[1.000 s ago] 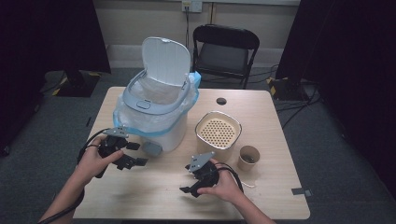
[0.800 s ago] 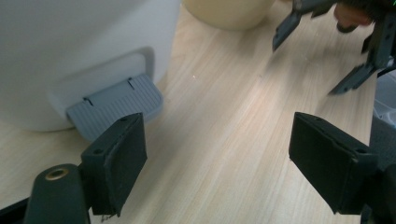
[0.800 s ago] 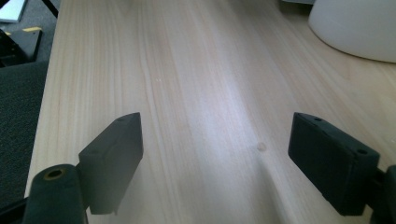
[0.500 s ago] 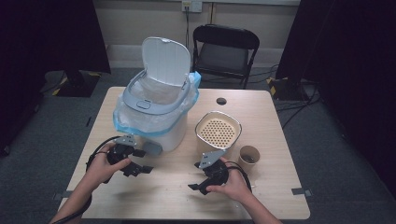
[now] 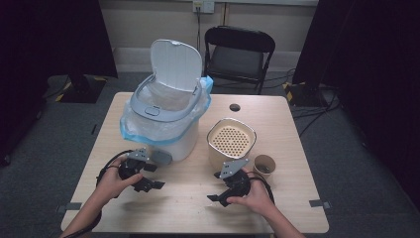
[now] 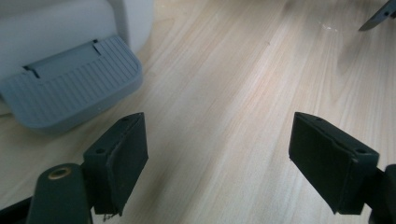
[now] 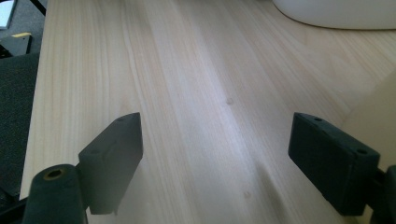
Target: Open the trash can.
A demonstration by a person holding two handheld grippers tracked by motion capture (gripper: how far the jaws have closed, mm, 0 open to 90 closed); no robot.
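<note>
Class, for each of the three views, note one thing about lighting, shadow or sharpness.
High view: the pale wooden table is evenly lit, the room around it dark. Left gripper view: a soft sheen on the wood, the grey ribbed pedal sharp. Right gripper view: the left black jaw's edge looks hazy; a faint shadow lies between the open tongs.

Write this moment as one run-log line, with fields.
left gripper: open, empty | right gripper: open, empty | white pedal bin with blue liner: lid up | light wooden table: both grippers low over it
</note>
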